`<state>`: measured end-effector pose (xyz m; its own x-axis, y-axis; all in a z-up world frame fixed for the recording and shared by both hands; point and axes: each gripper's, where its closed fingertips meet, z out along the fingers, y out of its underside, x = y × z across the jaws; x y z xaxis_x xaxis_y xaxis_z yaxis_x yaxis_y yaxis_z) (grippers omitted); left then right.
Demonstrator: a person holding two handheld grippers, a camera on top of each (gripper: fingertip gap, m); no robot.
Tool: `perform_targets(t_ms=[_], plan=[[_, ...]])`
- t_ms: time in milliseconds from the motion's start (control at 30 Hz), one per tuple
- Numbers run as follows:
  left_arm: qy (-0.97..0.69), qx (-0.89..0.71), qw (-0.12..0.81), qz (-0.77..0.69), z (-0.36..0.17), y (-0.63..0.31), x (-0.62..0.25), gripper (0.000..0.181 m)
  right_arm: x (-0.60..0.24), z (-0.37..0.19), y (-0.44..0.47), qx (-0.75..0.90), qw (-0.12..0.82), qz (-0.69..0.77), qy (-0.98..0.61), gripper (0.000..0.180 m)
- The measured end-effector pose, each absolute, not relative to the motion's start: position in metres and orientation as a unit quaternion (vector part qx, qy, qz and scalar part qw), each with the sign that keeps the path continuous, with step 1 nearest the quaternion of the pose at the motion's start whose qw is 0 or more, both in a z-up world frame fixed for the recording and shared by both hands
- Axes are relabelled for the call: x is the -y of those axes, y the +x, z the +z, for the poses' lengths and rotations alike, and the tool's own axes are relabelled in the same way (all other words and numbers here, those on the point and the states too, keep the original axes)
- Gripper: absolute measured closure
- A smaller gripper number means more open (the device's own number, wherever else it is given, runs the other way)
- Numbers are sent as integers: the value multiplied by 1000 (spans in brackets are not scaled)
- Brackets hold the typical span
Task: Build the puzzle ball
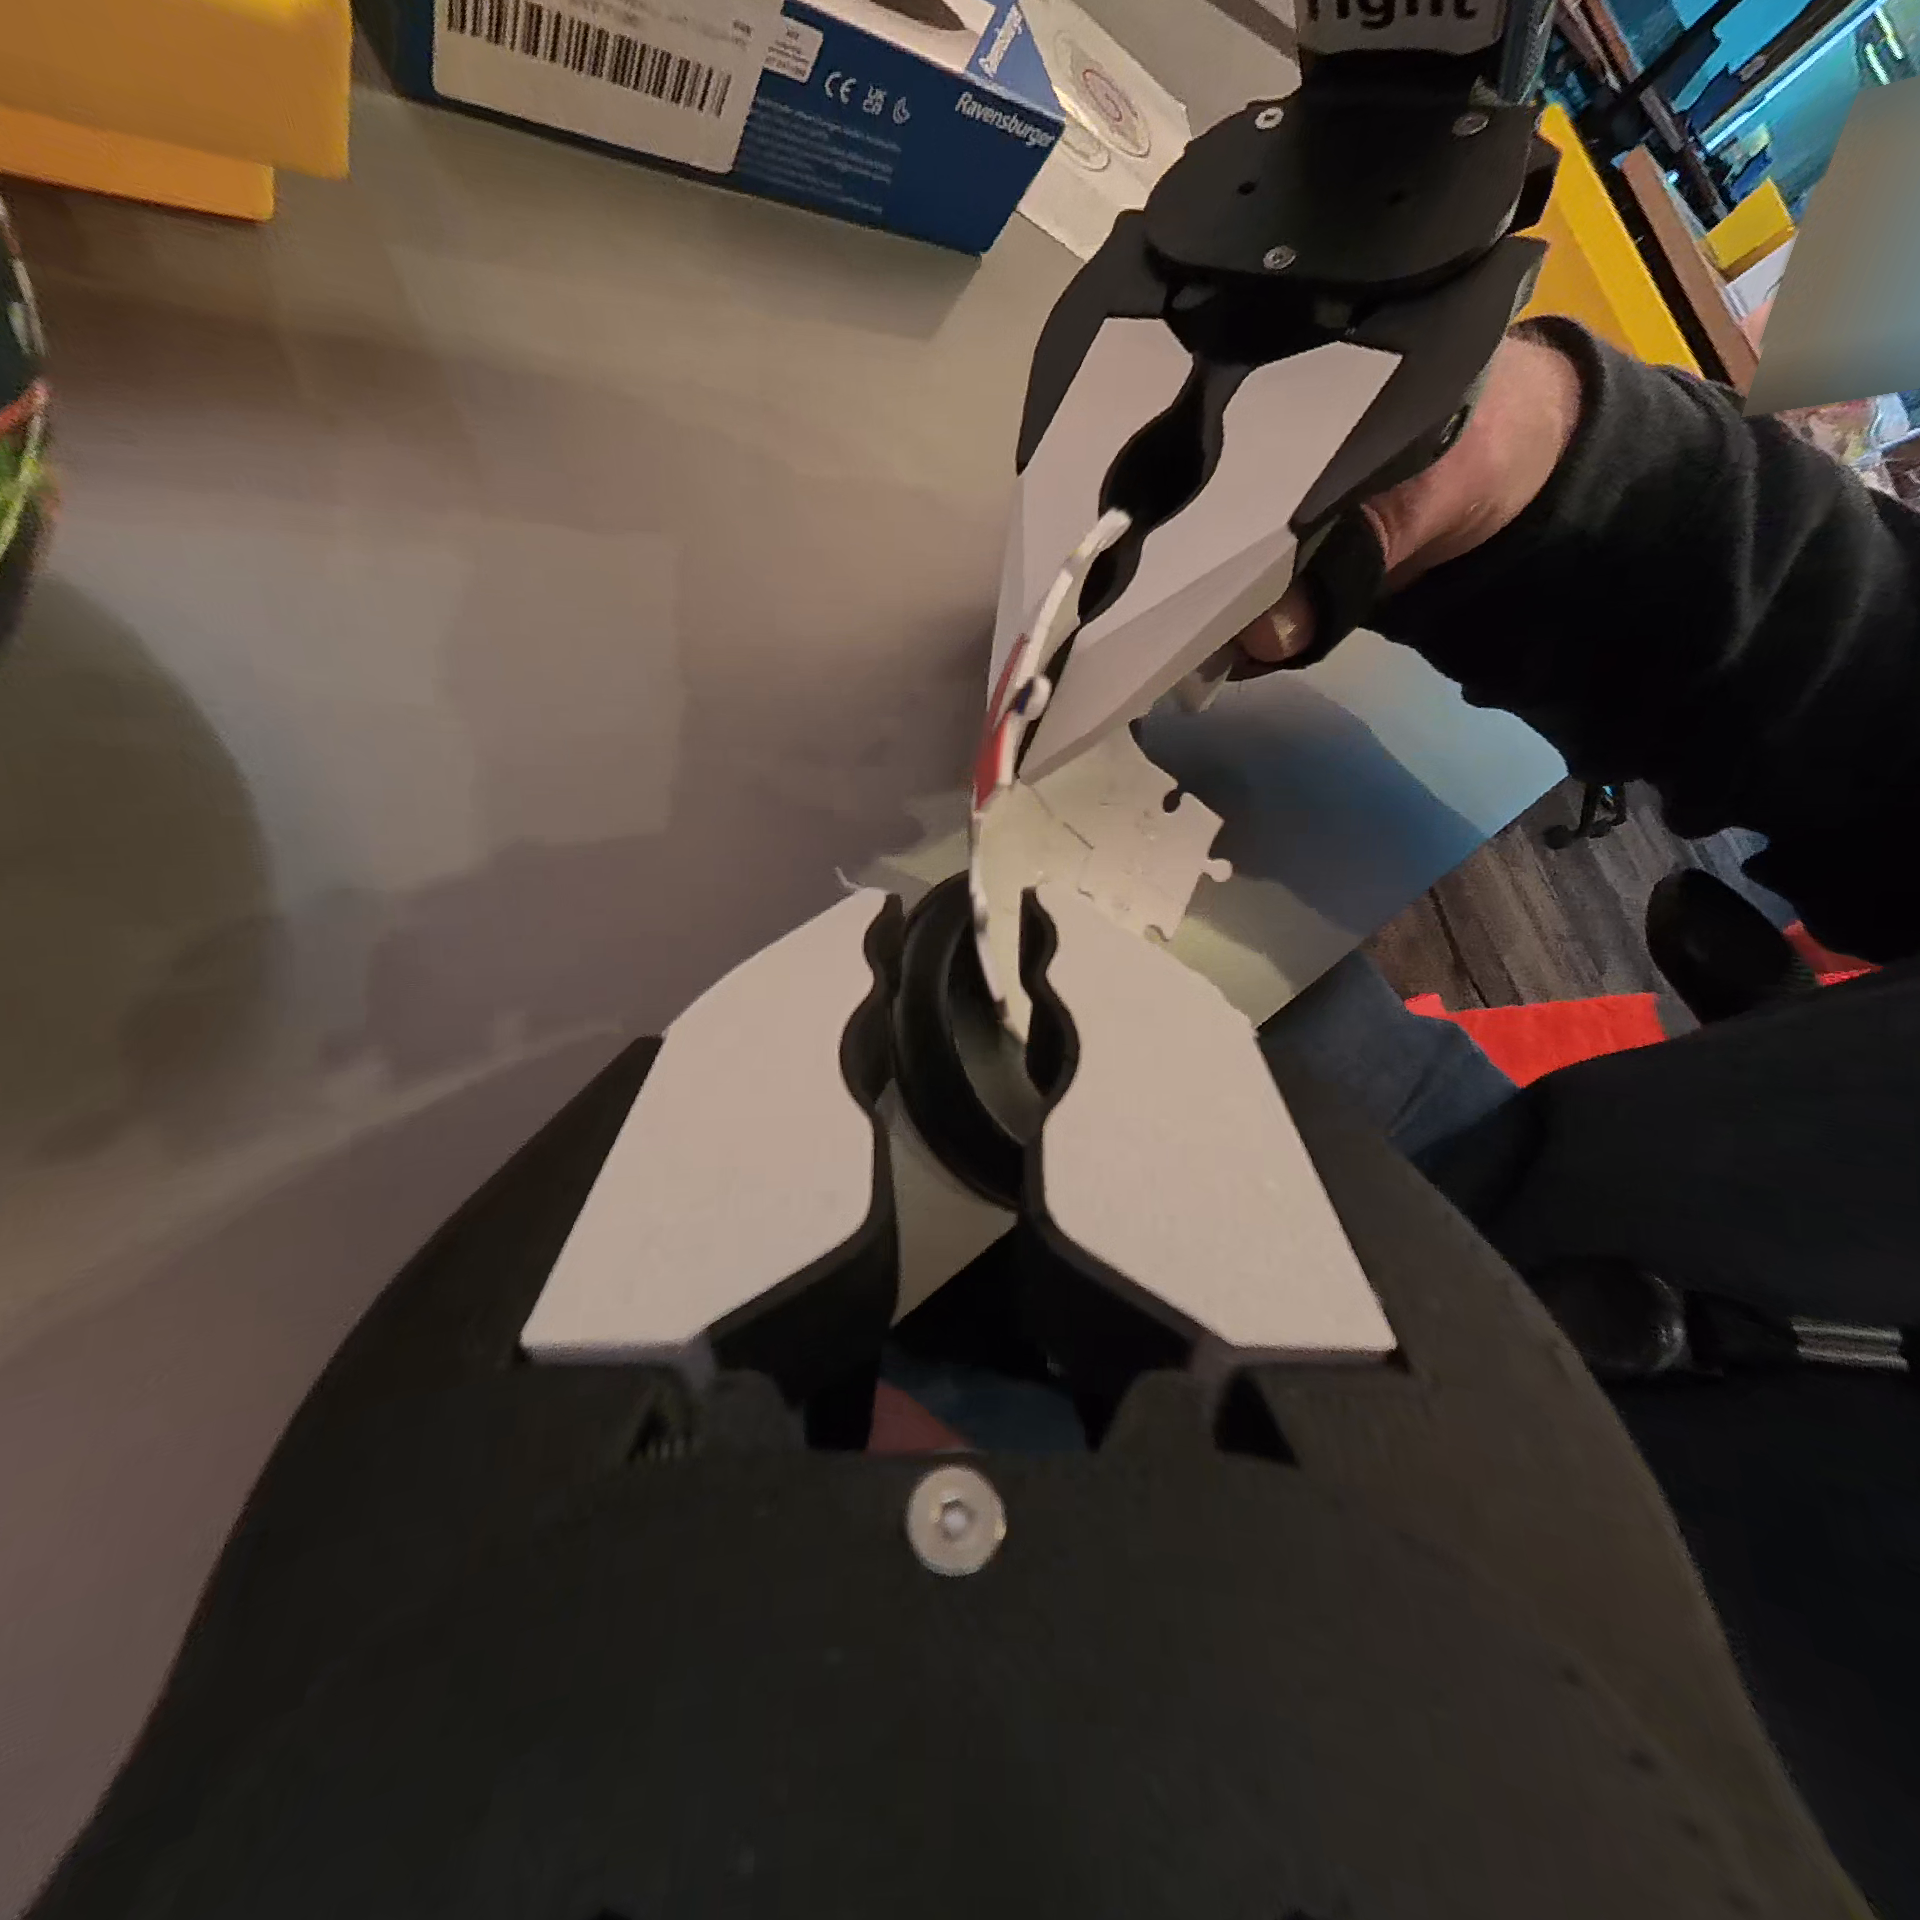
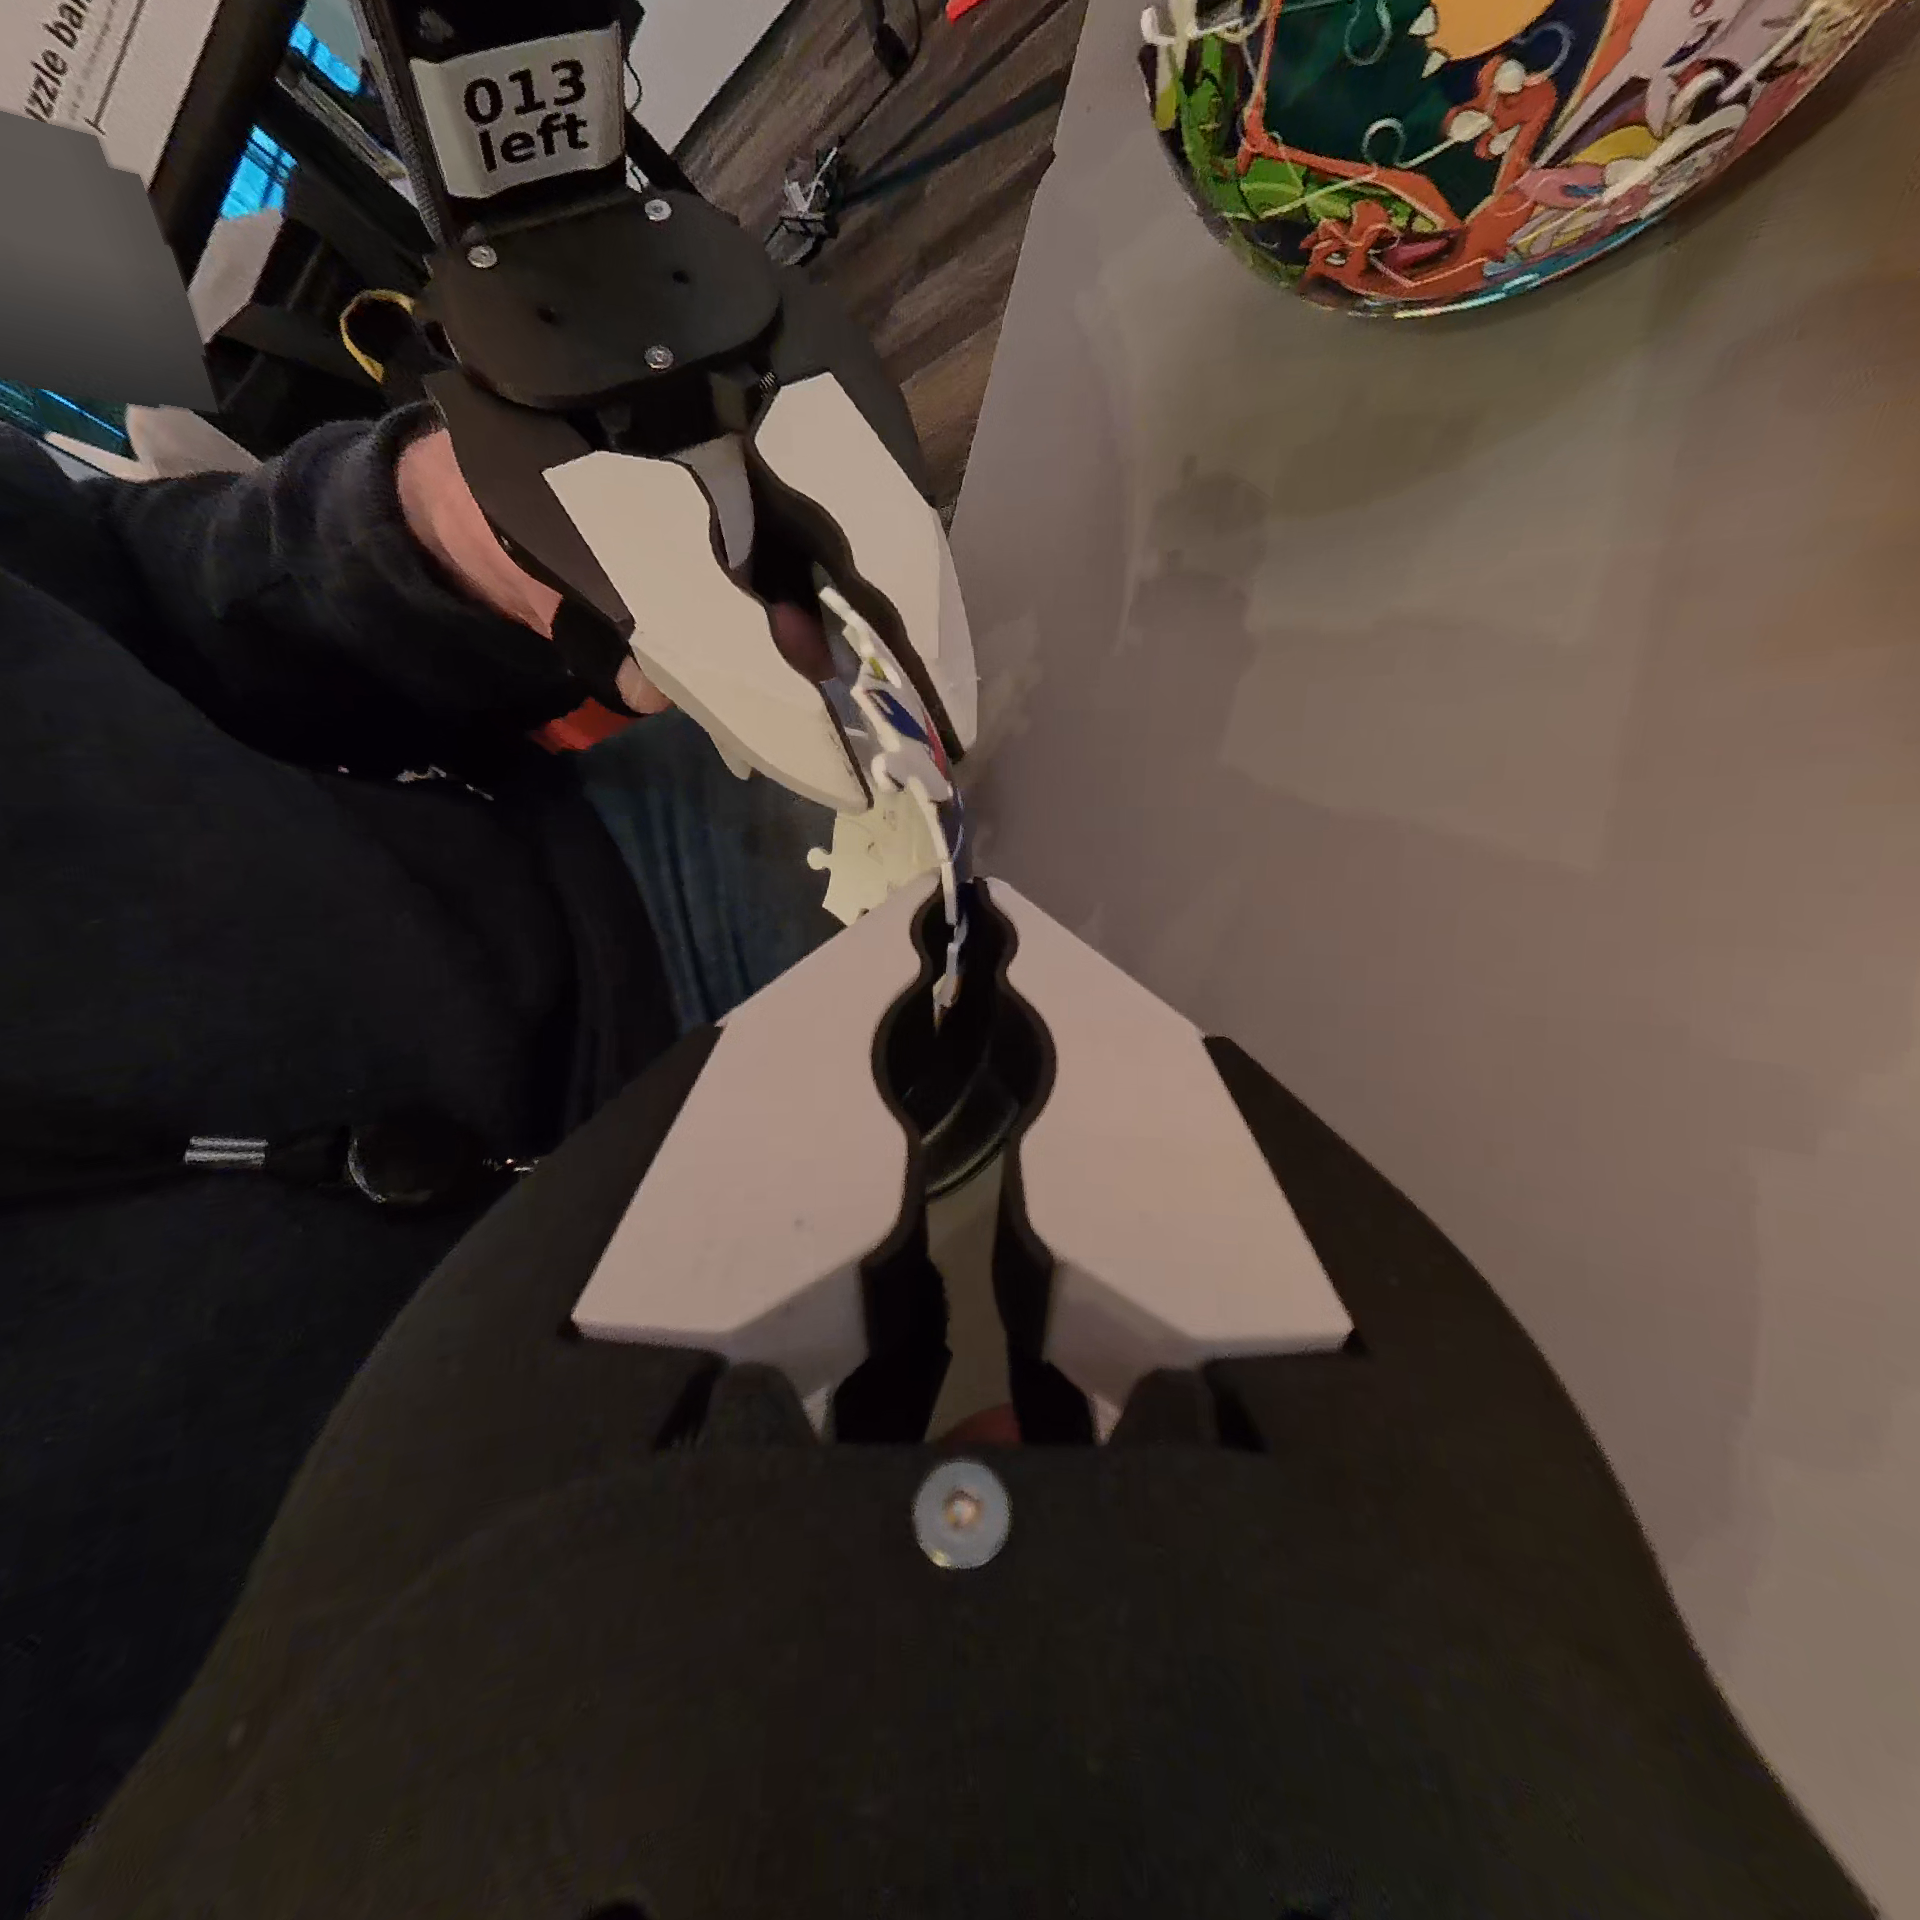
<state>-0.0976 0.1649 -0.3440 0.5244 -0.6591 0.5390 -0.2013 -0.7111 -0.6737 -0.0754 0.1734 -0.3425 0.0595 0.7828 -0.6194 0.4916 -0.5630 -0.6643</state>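
Note:
A curved section of joined puzzle pieces, printed red, blue and white on one side and plain white on the back, hangs in the air between both grippers. My left gripper is shut on its lower edge. My right gripper reaches in from the upper right and is shut on its upper part. In the right wrist view my right gripper pinches the section's edge, and my left gripper clamps the printed pieces from the upper left. A partly built colourful puzzle ball rests on the table.
A black ring lies on the grey table under the grippers. A blue puzzle box and yellow blocks stand at the far side. The table edge and a person's dark sleeve are to the right. My two grippers' fingertips are within a few centimetres of each other.

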Motion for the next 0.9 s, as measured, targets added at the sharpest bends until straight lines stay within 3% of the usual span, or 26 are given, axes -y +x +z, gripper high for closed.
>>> perform_targets(t_ms=[167, 367, 567, 800, 900], plan=[[-821, -278, 285, -410, -338, -90, -161, 157, -172, -334, -76, 461, 168, 498, -715, 179], [-793, -290, 396, -360, -285, -132, -175, 149, -182, -314, -68, 442, 205, 496, -719, 180], [-770, -274, 527, -231, -229, -233, -233, 108, -186, -298, -57, 414, 239, 497, -724, 180], [-733, -277, 546, -298, -226, -274, -311, 118, -186, -288, -50, 383, 270, 492, -734, 180], [-742, -294, 500, -337, -252, -266, -333, 121, -186, -285, -47, 369, 280, 491, -738, 180]])
